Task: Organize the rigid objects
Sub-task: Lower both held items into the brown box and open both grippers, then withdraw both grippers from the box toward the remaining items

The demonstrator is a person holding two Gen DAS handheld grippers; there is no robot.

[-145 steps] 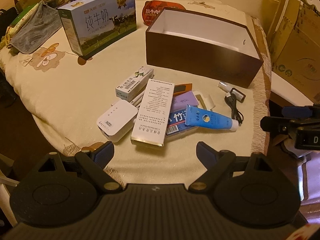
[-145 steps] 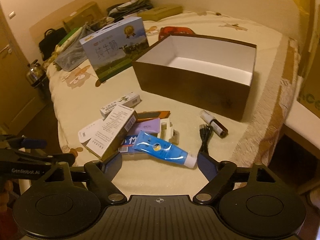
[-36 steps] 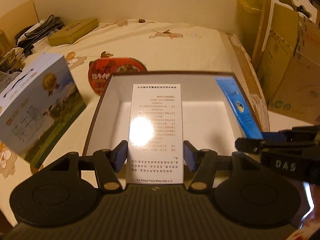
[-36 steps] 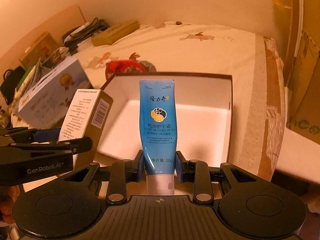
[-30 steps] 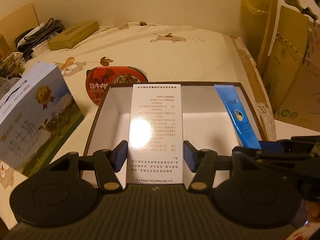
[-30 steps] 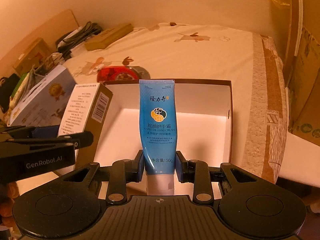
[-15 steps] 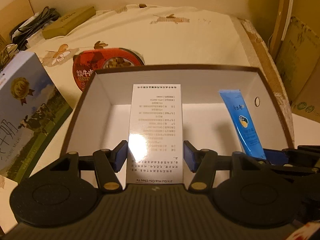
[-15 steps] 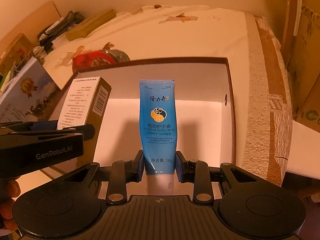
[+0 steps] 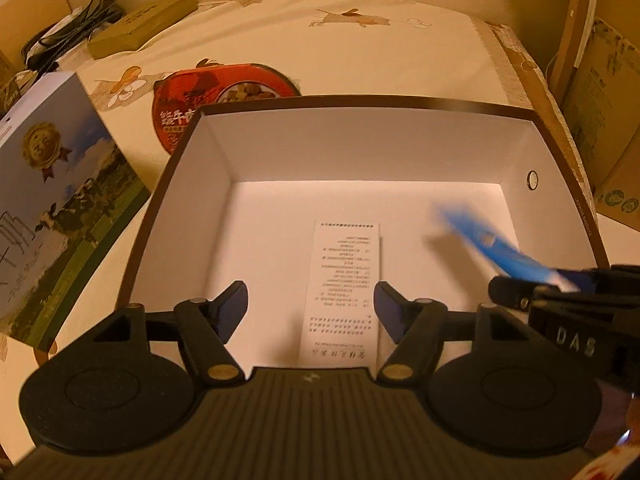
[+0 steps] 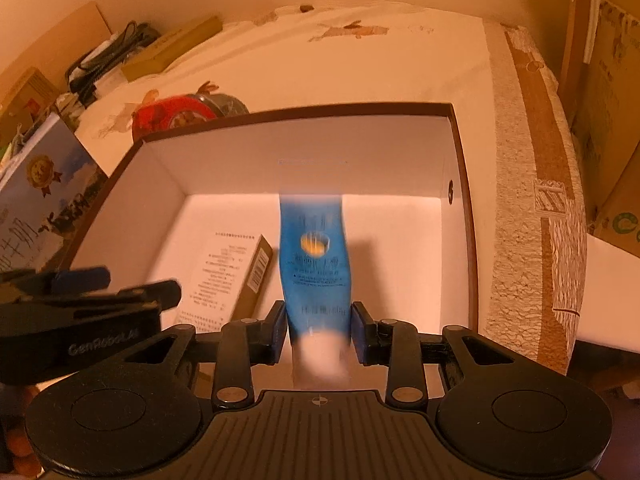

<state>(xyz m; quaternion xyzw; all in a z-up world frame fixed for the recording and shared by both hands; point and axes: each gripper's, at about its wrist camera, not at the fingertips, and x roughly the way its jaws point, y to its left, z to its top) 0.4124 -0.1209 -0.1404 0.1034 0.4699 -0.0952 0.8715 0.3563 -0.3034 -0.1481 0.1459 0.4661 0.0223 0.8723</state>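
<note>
The brown box with a white inside [image 9: 552,148] fills both views [image 10: 460,148]. The white printed carton [image 9: 346,288] lies on the box floor, free of my left gripper [image 9: 310,304], which is open just above it. The carton also shows in the right wrist view [image 10: 236,268]. The blue hand-cream tube [image 10: 316,264] is blurred and sits between the pads of my right gripper [image 10: 318,332], tip down into the box. The jaws look slightly apart, so grip is unclear. The tube shows at the right in the left wrist view [image 9: 496,248].
A blue milk carton box [image 9: 48,208] stands left of the brown box. A red round food tub [image 9: 208,92] lies behind it. A flat olive box [image 9: 140,28] and cables lie far back left. Cardboard boxes [image 9: 608,80] stand beyond the bed's right edge.
My left gripper has opened and the white carton has dropped onto the box floor. The blue tube has blurred and tilted down into the box, and the right jaws have widened slightly.
</note>
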